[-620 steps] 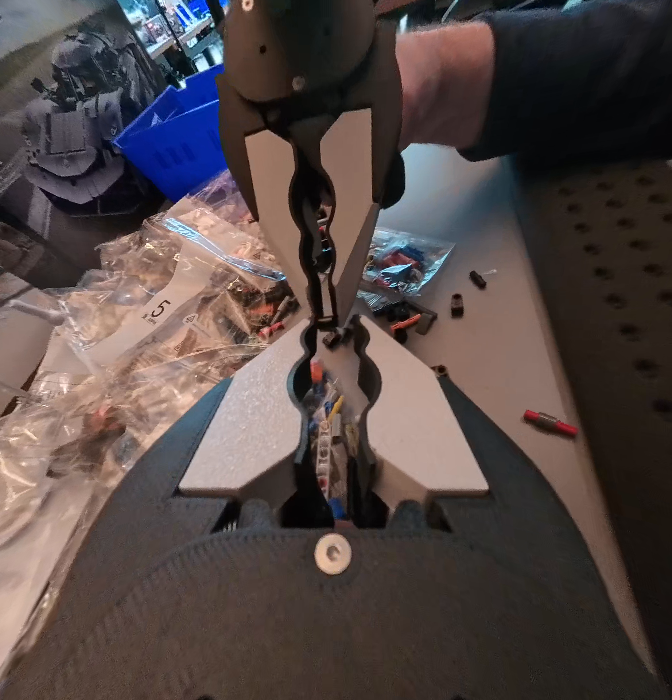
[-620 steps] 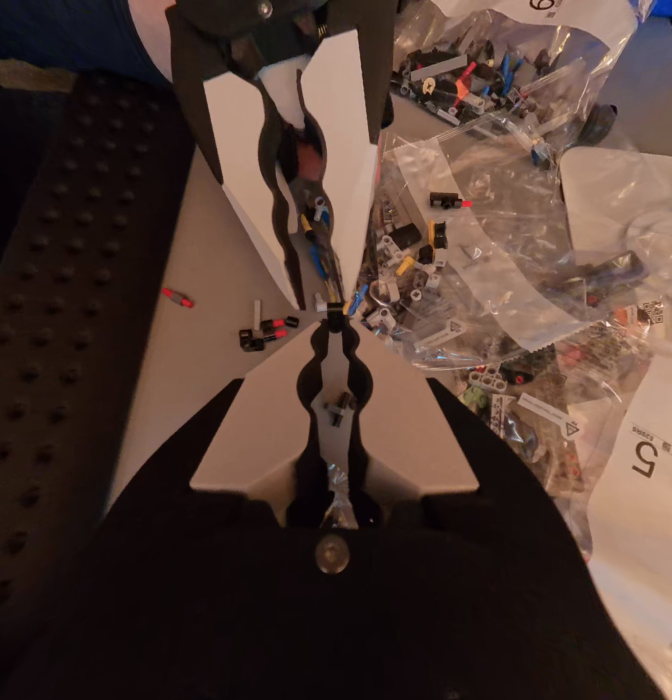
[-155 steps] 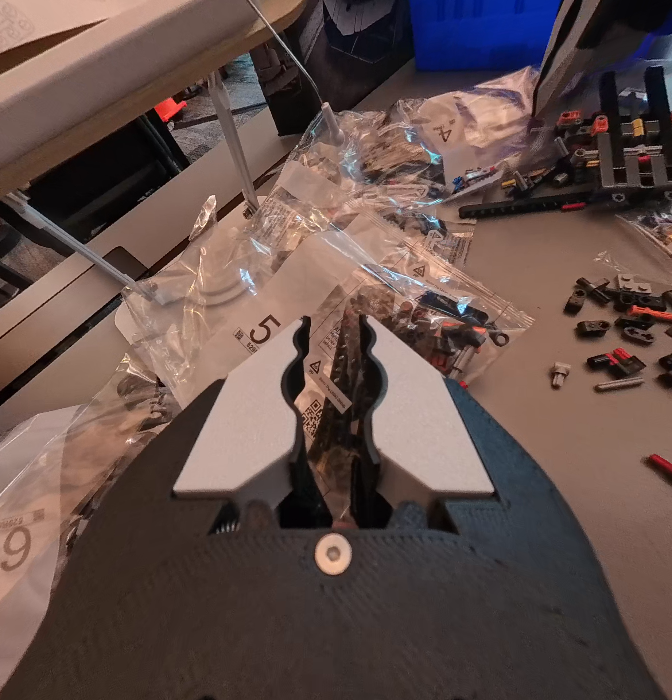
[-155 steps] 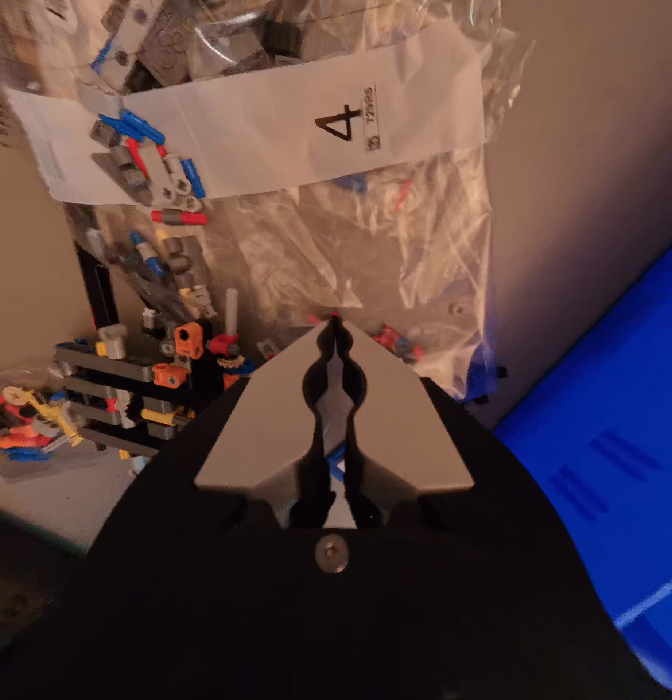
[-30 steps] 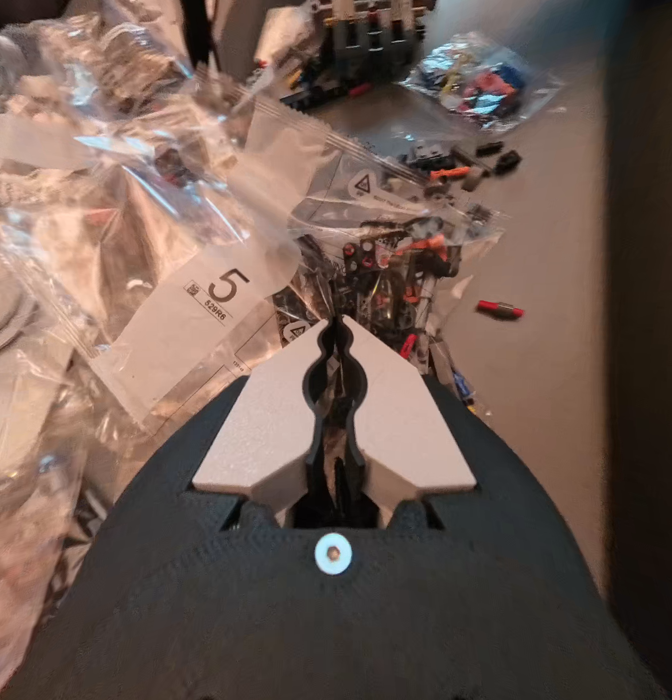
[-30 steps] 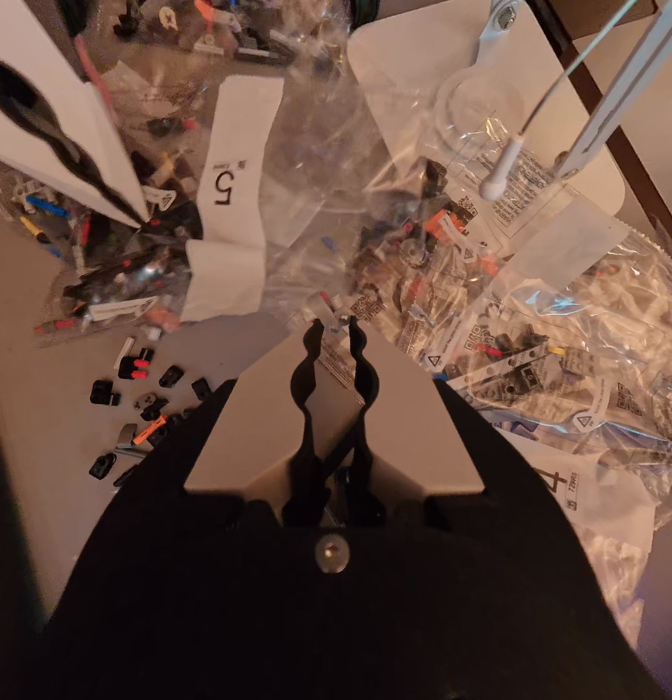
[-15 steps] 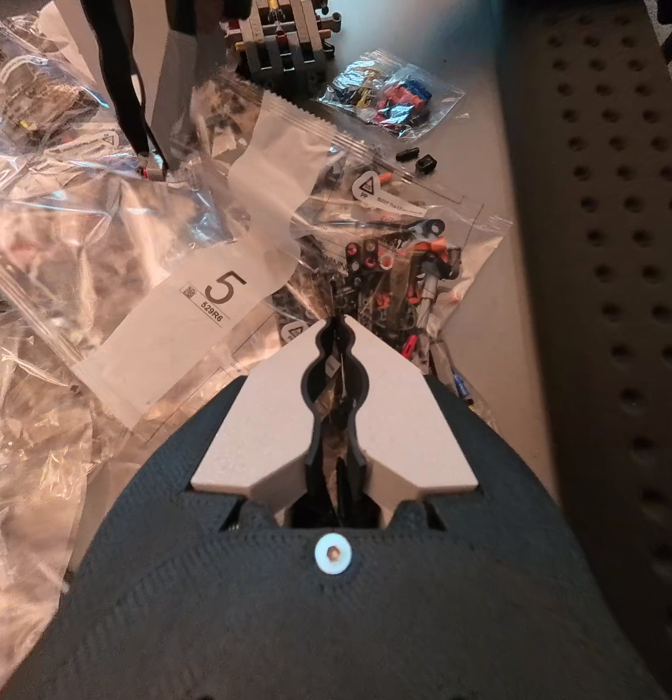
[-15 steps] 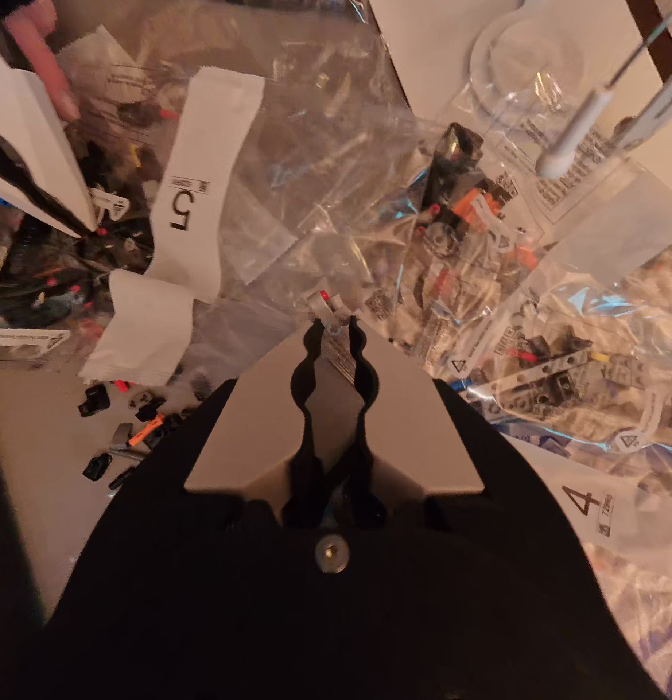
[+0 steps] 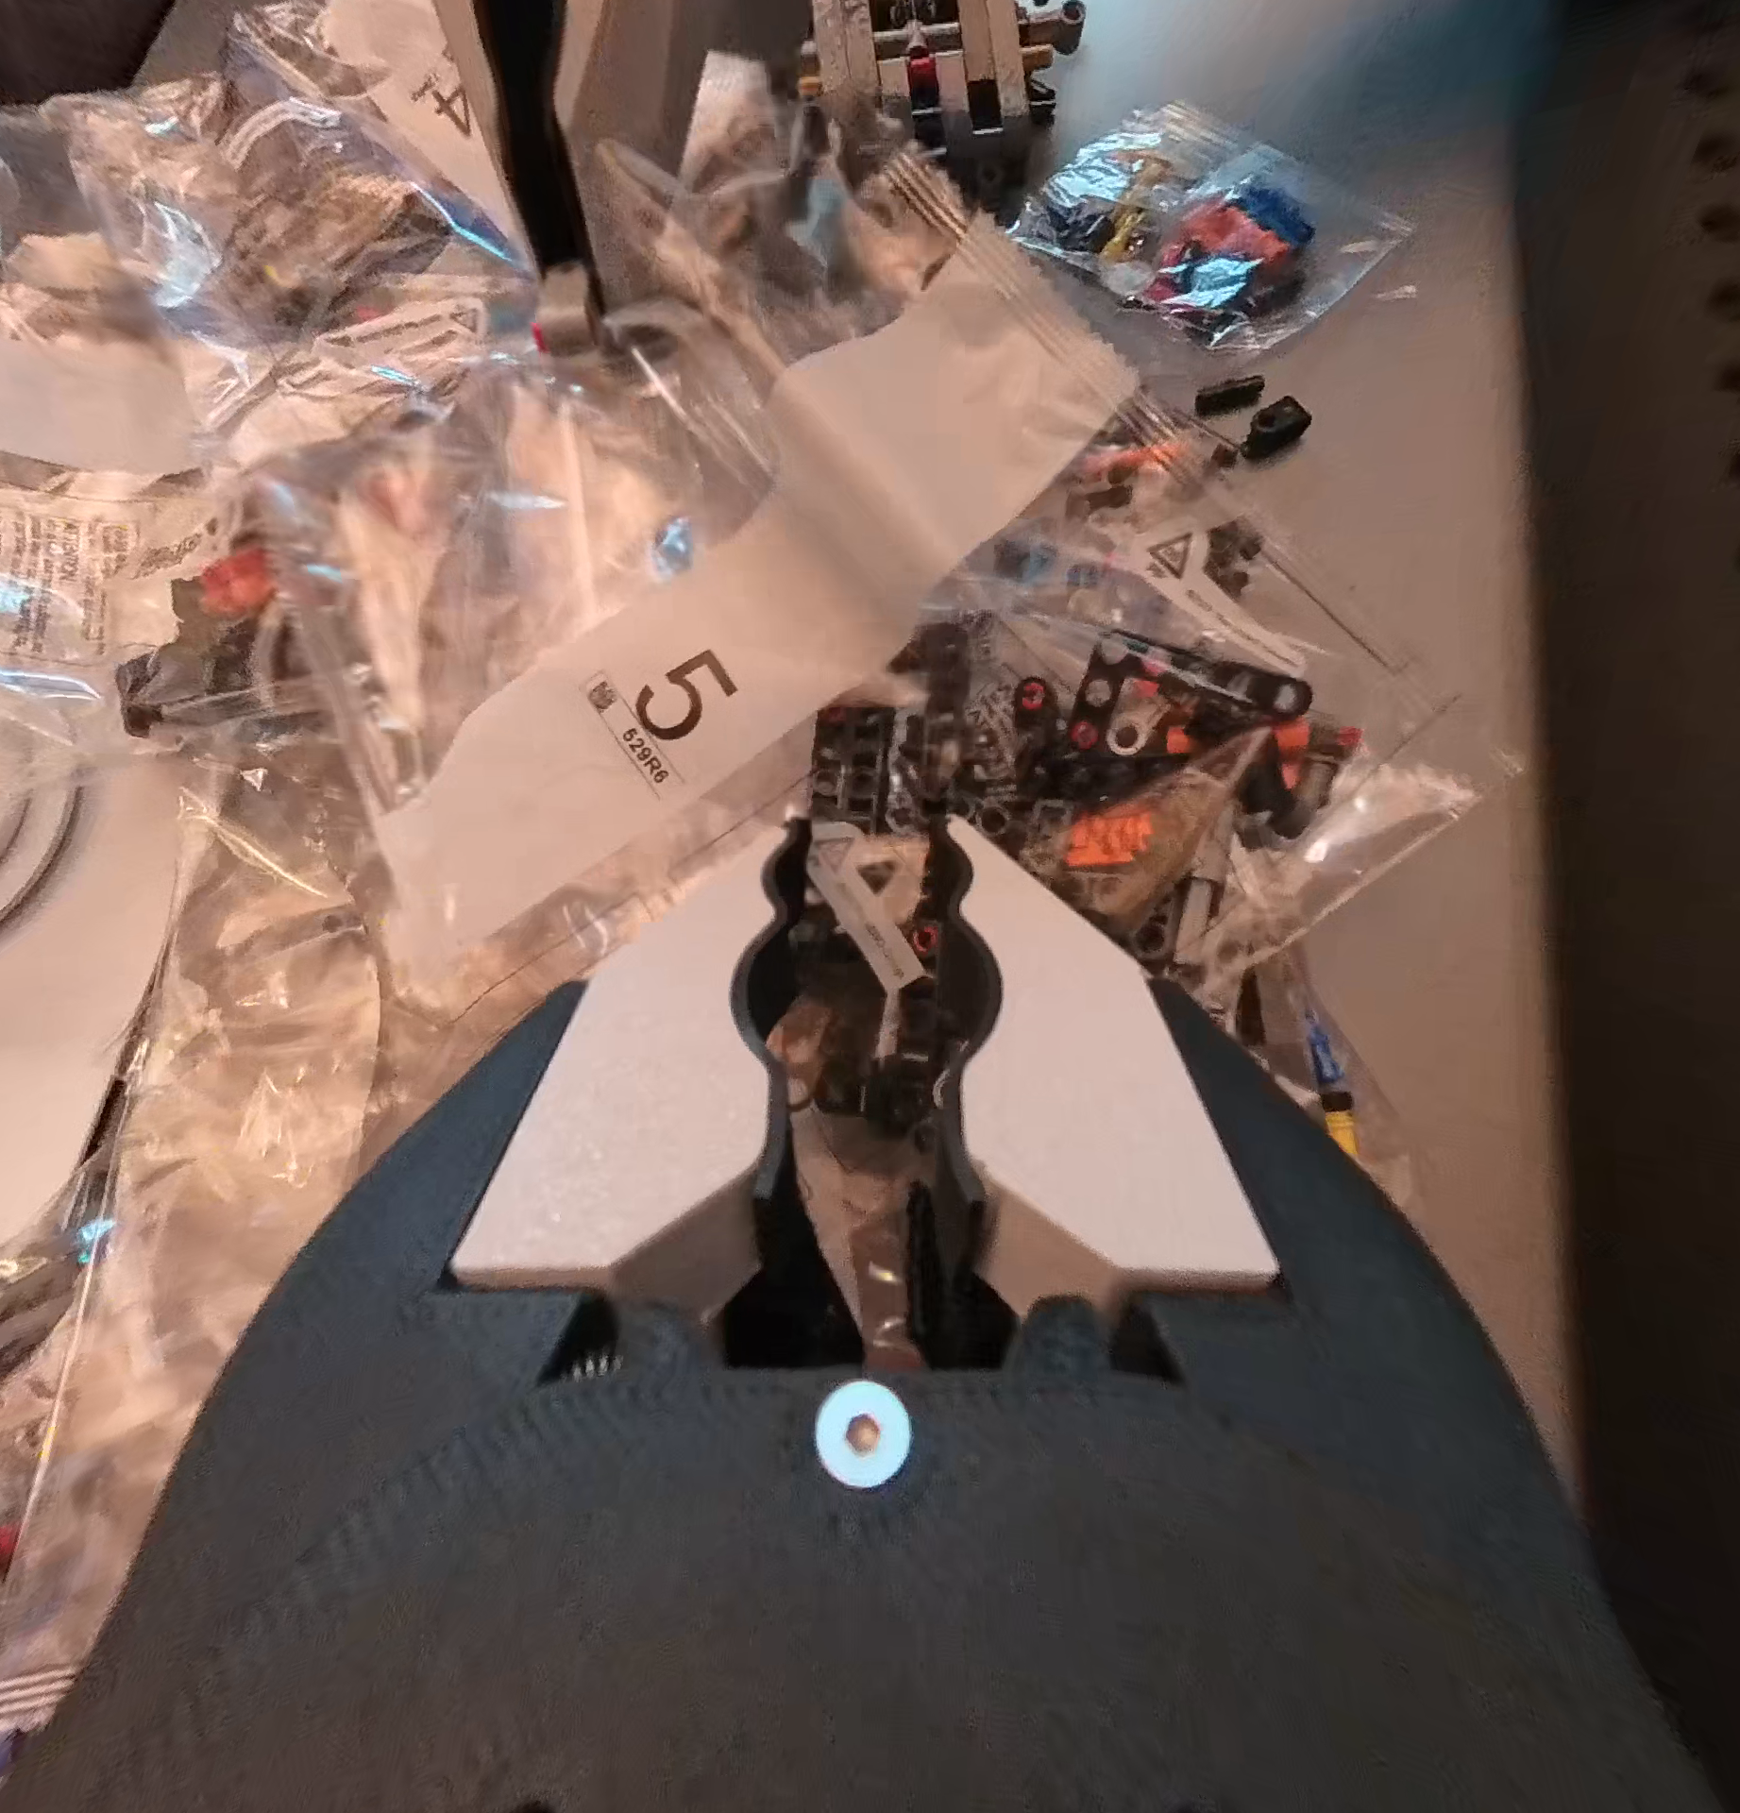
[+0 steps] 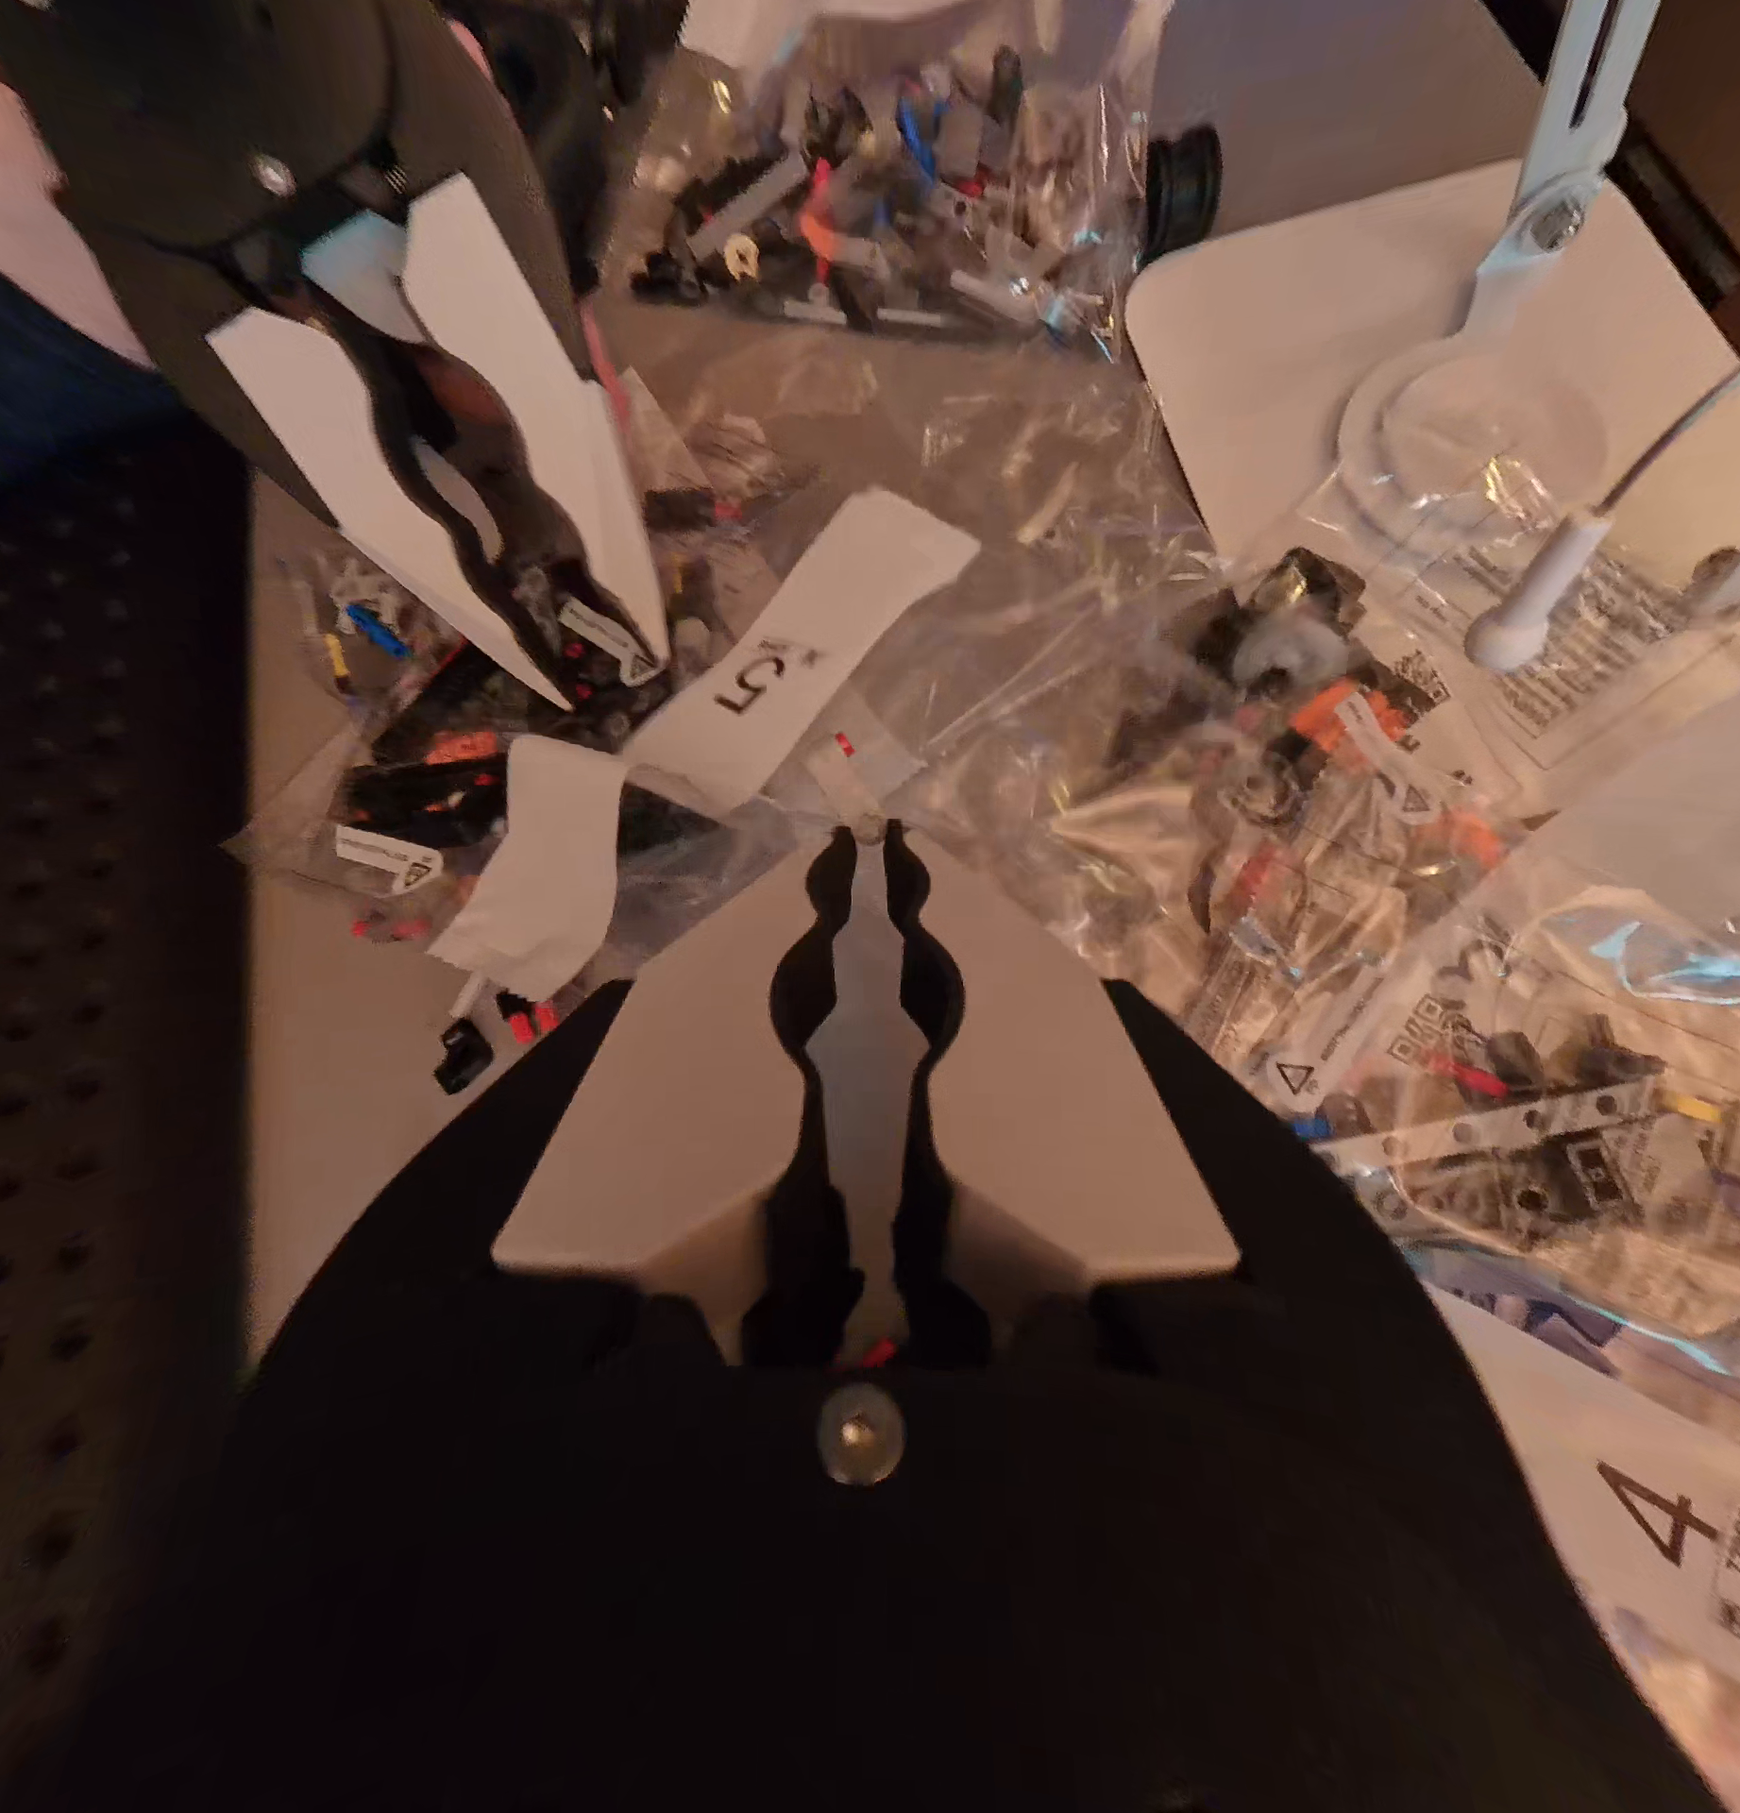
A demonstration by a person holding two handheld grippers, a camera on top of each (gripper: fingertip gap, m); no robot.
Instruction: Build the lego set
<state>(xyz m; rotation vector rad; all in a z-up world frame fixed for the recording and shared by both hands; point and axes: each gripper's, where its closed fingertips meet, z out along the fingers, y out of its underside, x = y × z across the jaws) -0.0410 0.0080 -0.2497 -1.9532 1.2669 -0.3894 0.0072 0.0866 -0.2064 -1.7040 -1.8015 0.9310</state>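
Observation:
A clear bag with a white numbered strip (image 9: 748, 638) holds dark, red and orange lego pieces and lies on the grey table. My left gripper (image 9: 868, 834) is open, its tips low over this bag's dark pieces. It also shows in the right wrist view (image 10: 611, 677), with its tips on the bag (image 10: 797, 667). My right gripper (image 10: 868, 834) is shut on a small grey piece with a red tip (image 10: 851, 775), just right of that bag. The right gripper also shows at the top of the left wrist view (image 9: 571, 304). A partly built grey model (image 9: 944, 78) stands at the far end.
Several more clear bags of pieces cover the table, one with another numbered strip (image 10: 1631, 1521). A small bag of coloured pieces (image 9: 1209, 235) and loose black pieces (image 9: 1258, 412) lie near the dark perforated mat (image 9: 1680, 687). A white lamp base (image 10: 1336, 343) stands at the far right. The grippers' ends are close to 11 centimeters from one another. My right gripper's tips are some 15 centimeters from the partly built grey model (image 9: 944, 78).
My left gripper has opened and moved in closer over the numbered bag. My right gripper has swung toward it, still holding the small grey piece.

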